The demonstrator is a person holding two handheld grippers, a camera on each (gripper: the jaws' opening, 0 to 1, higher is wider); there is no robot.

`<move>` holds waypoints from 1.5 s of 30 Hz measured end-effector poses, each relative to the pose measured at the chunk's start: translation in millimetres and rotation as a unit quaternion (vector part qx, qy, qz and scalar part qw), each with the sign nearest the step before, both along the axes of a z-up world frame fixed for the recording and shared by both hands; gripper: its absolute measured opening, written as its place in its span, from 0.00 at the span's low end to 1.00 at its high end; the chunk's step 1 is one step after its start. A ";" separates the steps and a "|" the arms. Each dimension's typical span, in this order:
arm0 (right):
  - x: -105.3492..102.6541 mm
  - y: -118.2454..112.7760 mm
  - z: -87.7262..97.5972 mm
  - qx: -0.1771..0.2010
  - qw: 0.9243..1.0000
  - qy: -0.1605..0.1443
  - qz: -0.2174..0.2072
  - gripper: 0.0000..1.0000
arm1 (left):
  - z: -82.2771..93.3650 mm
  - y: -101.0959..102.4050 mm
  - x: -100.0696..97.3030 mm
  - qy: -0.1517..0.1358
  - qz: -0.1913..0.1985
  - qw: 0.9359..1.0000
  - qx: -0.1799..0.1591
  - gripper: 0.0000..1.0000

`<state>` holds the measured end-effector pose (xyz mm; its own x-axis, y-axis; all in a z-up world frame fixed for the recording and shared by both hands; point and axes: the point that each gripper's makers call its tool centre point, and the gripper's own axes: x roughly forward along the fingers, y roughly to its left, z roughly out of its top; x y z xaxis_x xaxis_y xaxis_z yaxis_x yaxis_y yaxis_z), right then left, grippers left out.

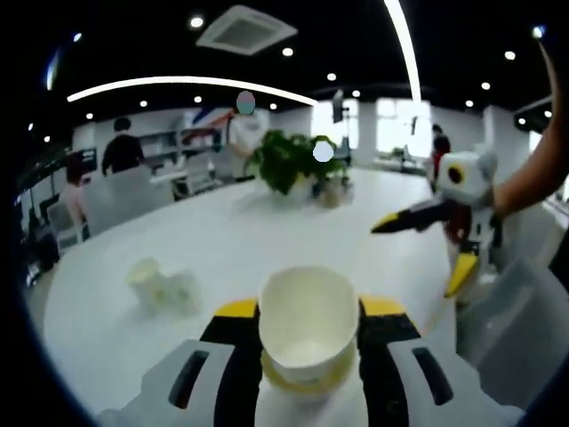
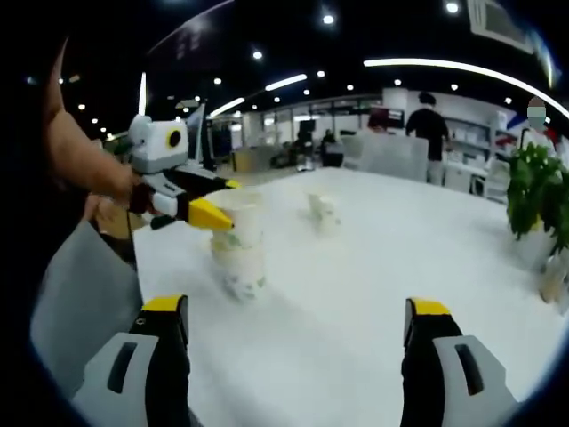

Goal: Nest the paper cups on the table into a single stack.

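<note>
Here the left gripper [image 1: 307,334] clenches a round paper cup stack [image 1: 308,329] over the smooth white table [image 1: 222,240], right gripper [image 2: 298,334] released.

No readable text anywhere. Faint greenish print on the stacked paper cups [image 2: 238,249], too blurred to make out as words or a brand. Same for the pale cup [image 1: 308,325] in the left gripper view: plain inside, no lettering. Coloured patches on the far wall [image 1: 206,118], possibly signs, far too small and soft to read.
</note>
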<state>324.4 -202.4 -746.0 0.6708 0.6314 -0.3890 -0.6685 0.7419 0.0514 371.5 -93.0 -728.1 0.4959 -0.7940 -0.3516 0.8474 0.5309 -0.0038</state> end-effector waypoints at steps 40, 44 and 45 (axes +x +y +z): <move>10.3 1.5 1.6 -0.004 1.000 -0.008 0.000 1.00 | -4.7 103.5 3.8 0.023 0.099 0.995 -0.013 0.99; 13.3 2.7 2.8 -0.004 1.000 -0.010 0.001 1.00 | -8.1 122.9 -1.0 0.031 0.121 0.992 -0.019 0.97; 15.0 2.9 3.5 -0.003 1.000 -0.010 0.001 1.00 | -10.5 127.4 -3.2 0.034 0.126 0.991 -0.017 0.97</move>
